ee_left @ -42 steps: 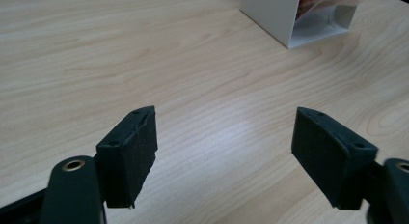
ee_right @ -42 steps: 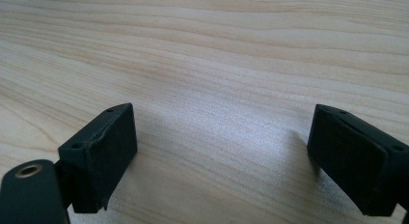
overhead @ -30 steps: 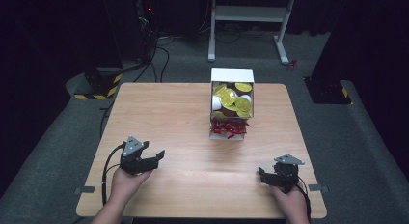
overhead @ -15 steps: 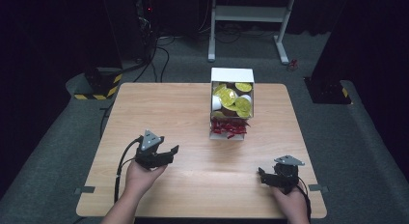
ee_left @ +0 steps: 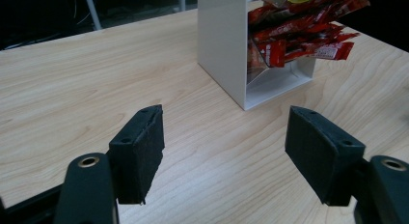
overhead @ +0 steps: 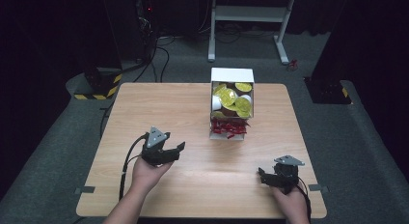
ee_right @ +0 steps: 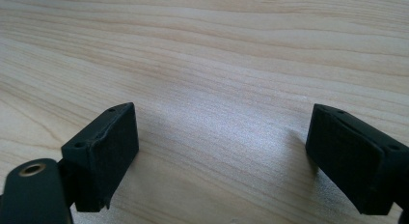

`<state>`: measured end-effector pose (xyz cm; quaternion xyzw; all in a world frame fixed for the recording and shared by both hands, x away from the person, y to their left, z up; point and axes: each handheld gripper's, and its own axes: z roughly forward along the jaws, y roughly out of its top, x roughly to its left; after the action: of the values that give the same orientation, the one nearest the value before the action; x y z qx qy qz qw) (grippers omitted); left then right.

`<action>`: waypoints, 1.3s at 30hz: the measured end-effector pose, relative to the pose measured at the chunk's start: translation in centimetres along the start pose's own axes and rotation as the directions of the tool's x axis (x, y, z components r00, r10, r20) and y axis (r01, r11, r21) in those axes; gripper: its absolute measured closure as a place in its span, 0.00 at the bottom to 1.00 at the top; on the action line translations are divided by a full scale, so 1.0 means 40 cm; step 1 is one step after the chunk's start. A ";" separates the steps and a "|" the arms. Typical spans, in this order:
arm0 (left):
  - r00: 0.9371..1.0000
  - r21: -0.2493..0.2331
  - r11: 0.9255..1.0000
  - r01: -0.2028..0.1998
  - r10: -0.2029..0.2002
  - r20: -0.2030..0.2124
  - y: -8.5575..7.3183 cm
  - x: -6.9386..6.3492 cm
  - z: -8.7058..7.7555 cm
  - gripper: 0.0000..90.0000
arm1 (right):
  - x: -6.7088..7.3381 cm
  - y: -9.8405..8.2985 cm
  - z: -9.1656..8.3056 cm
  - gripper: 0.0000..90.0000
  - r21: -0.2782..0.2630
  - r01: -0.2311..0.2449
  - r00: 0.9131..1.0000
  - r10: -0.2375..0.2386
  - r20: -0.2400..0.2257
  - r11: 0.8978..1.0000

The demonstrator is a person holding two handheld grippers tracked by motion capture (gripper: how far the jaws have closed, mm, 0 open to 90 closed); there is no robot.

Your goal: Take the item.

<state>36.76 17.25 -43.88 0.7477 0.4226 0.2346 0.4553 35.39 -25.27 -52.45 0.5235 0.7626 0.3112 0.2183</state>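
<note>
Wooden table [overhead: 159, 103], dark room. Box [overhead: 231, 75] near far edge; red sachets [overhead: 228, 128] spill from its near opening: light, crinkly, slippery; pinch one flat by its end. Left gripper [overhead: 174, 152] released, empty, aimed at box. Right gripper [overhead: 264, 175] released, near corner.

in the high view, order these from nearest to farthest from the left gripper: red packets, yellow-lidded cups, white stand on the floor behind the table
From the left gripper, open over the table's near left:
1. red packets, in the white box's lower front compartment, to its right.
2. yellow-lidded cups, in the upper compartment just behind the packets.
3. white stand, on the floor beyond the table's far edge.
</note>
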 end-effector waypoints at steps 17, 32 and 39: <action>0.999 -0.006 1.000 -0.020 0.020 0.042 0.031 -0.031 0.032 0.35 | 0.001 0.000 0.000 0.13 -0.001 -0.001 1.000 0.001 -0.001 1.000; 0.995 0.002 1.000 0.002 -0.003 0.096 0.054 -0.059 0.064 0.36 | 0.001 0.000 0.000 0.13 -0.001 -0.001 1.000 0.001 -0.001 1.000; 0.994 0.001 1.000 -0.017 0.017 0.106 0.070 -0.078 0.083 0.36 | 0.001 0.000 0.000 0.13 -0.001 -0.002 1.000 0.002 -0.001 1.000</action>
<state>38.73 12.38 -42.90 0.7631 0.3918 0.1979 0.4743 35.38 -25.22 -52.44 0.5238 0.7621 0.3119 0.2181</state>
